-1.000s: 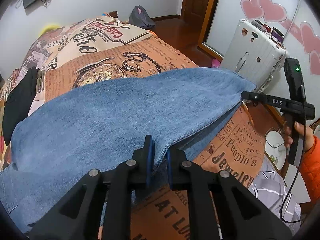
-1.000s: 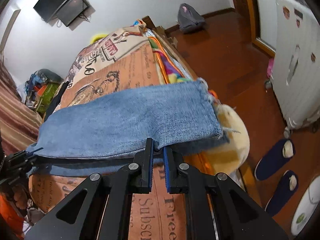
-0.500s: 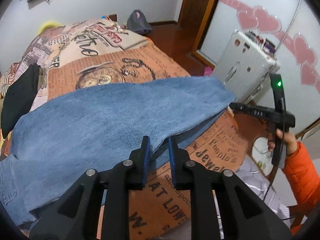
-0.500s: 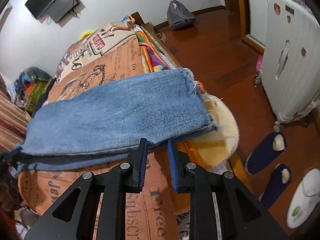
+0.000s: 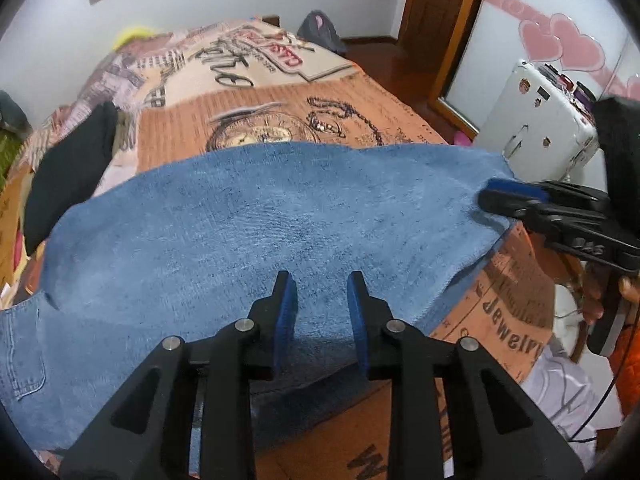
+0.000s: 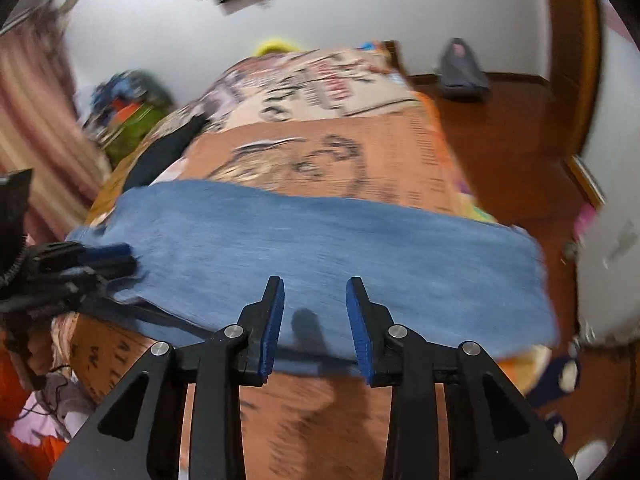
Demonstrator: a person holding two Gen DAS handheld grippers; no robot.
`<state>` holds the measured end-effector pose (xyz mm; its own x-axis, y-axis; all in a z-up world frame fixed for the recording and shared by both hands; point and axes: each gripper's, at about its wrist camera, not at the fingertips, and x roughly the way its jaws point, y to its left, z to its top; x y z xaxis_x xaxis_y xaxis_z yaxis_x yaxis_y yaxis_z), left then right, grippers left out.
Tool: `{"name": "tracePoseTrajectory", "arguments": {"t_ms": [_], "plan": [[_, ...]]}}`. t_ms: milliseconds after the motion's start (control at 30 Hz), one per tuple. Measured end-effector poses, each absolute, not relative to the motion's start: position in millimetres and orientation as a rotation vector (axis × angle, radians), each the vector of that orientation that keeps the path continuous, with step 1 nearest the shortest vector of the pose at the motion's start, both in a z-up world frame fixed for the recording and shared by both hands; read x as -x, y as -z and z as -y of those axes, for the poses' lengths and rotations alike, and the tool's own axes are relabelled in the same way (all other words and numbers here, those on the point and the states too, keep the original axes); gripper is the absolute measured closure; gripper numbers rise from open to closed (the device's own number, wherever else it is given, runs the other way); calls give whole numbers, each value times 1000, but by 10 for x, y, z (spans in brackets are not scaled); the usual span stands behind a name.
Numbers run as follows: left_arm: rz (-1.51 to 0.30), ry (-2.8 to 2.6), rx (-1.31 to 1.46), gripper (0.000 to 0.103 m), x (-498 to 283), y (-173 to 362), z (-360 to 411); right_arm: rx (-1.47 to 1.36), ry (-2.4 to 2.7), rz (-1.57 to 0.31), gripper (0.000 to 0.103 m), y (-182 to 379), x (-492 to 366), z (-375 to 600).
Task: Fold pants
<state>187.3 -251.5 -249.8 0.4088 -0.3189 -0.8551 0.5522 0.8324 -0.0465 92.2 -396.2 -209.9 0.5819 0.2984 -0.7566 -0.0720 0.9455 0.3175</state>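
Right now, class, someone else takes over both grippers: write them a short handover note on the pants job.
Left gripper: jaws opening, nothing pinched; it hovers over the near edge of the jeans.
Right gripper: jaws opening too, empty, above the leg end.
Jeans: lying flat across the printed bedspread, one leg folded over the other, hems toward the white suitcase, pocket end at the other side.
Done: lengthwise fold laid and let go.
Left: probably fold the leg end toward the waist, then smooth.

Bare bedspread (image 5: 280,108) beyond the jeans (image 5: 240,216); suitcase (image 5: 536,120) alongside.
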Motion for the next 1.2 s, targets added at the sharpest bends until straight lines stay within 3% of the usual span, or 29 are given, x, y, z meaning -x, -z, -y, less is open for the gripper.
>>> {"name": "tracePoseTrajectory", "arguments": {"t_ms": [133, 300, 600, 767, 967, 1200], "plan": [[-1006, 595, -223, 68, -1776, 2511, 2492, -247, -250, -1029, 74, 2423, -1015, 3790], [-988, 592, -215, 68, -1744, 2469, 2471, -301, -241, -1058, 71, 2573, -891, 3880], [-871, 491, -89, 66, -1900, 1866, 1682, -202, -222, -1026, 71, 2093, -940, 3730], [-827, 356, -73, 55, -1965, 1668, 911, -141, -312, -929, 68, 1733, -1125, 3261], [-937, 238, -102, 55, -2019, 2000, 189, -88, -446, -900, 65, 1697, -1434, 2563], [-1095, 266, -106, 55, -1869, 2623, 44, -9, -585, -992, 65, 1976, -1563, 1821]]}}
